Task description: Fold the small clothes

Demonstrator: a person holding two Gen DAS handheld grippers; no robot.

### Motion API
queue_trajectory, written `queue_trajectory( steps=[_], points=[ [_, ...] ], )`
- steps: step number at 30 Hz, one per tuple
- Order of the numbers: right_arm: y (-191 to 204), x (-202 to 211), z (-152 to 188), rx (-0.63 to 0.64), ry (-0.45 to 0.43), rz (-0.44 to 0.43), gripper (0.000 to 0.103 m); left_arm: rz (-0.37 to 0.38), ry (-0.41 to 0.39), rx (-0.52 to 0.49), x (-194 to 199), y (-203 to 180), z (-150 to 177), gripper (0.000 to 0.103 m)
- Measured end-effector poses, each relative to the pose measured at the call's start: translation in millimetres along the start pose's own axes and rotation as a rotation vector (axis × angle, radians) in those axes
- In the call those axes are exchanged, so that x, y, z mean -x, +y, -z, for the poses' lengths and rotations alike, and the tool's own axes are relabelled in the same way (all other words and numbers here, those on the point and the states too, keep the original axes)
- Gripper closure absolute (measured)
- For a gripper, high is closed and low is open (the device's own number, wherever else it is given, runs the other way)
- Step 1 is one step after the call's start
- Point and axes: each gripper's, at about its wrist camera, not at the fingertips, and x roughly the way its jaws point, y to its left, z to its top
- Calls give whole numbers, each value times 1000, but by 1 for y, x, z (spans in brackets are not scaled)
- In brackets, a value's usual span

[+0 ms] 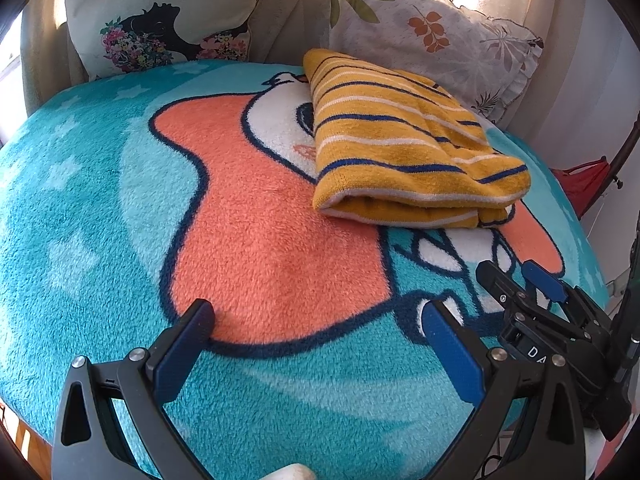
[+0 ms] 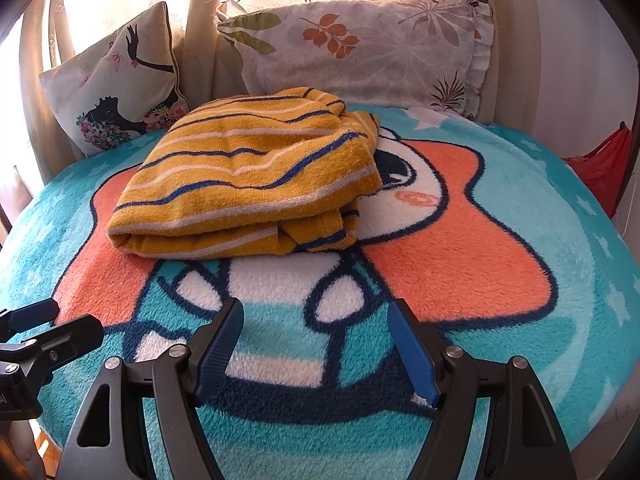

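Fleece cartoon blanket, folded striped garment, pillows, curtains, both tools spread

The striped garment hides its inner folds; the red object is cut off.

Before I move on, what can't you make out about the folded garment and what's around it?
- Striped garment: its type and inner layers, both views; its own folds hide them.
- Blanket print under the garment: covered in both views.
- Red item: cut off by the blanket's edge, unidentifiable.
- What the blanket lies on: covered.
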Motion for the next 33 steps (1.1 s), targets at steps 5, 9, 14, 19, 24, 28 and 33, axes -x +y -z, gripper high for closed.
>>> queue_trajectory(
  steps=[5, 9, 14, 19, 24, 28, 33],
  points=[
    [1, 0, 0, 3, 2, 0, 25, -3, -5, 9, 1, 2, 0, 0],
    [3, -1, 0, 10, 3, -2, 25, -1, -6, 11, 1, 3, 0, 0],
    [4, 0, 0, 13, 3, -1, 24, -2, -6, 10, 2, 3, 1, 0],
    [4, -1, 0, 13, 3, -2, 24, -1, -6, 11, 2, 4, 1, 0],
    [7, 0, -1, 18, 4, -2, 24, -2, -6, 11, 2, 4, 1, 0],
    [8, -1, -2, 24, 6, -4, 24, -1, -7, 11, 3, 3, 1, 0],
    [9, -1, -2, 25, 6, -4, 24, -1, -7, 11, 2, 4, 1, 0]
  ],
)
